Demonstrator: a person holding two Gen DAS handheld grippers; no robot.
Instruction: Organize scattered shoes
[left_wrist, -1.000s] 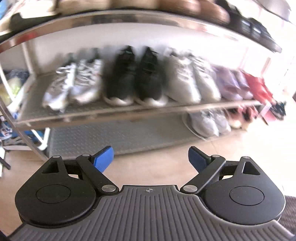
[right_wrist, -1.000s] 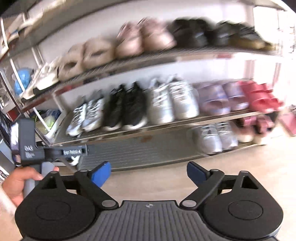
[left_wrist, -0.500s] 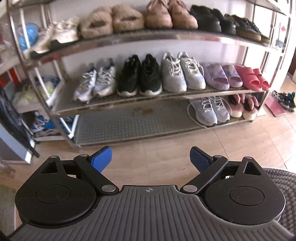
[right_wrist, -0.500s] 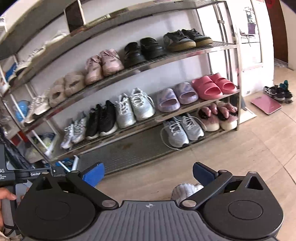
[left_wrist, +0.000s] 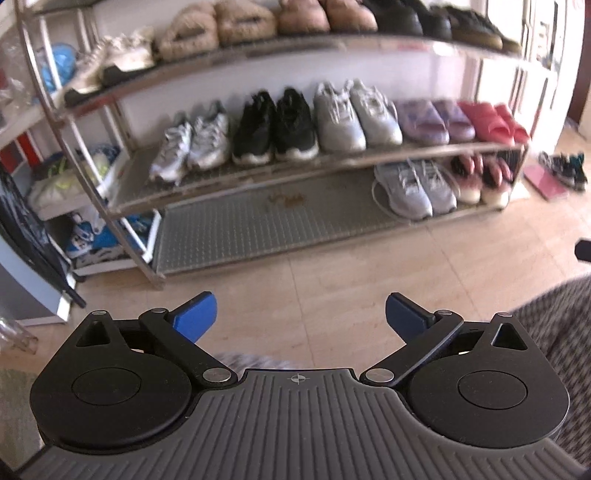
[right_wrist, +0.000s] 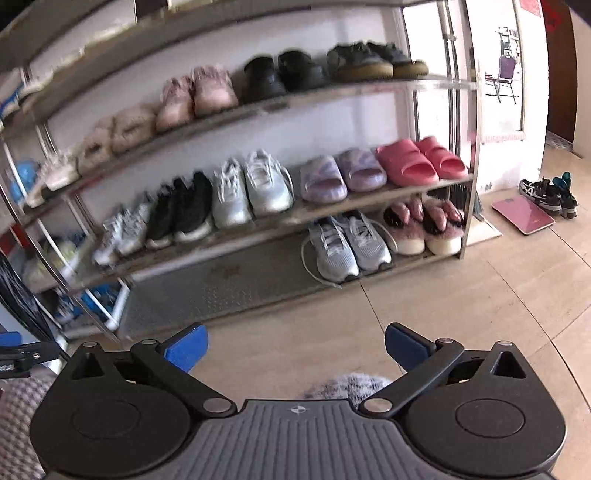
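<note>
Since half a second ago both cameras have tipped lower toward the floor, and a fuzzy grey slipper (right_wrist: 347, 386) now peeks out larger just ahead of the right gripper (right_wrist: 295, 349), below and between its blue fingers. The right gripper's jaws stand wide apart and hold nothing. The left gripper (left_wrist: 300, 317) is likewise spread wide and empty, with a blurred pale fuzzy thing (left_wrist: 251, 360) showing right at its base; whether it is a second slipper I cannot tell. Straight ahead of both tools stands the metal shoe rack (right_wrist: 258, 107), its shelves lined with paired shoes. On the bottom shelf, ahead and to the right, sit grey sneakers (right_wrist: 349, 245) beside pink fuzzy slippers (right_wrist: 424, 225); the stretch of that shelf (left_wrist: 258, 225) to their left is bare. Far right, a pink scale (right_wrist: 522, 214) lies on the floor.
</note>
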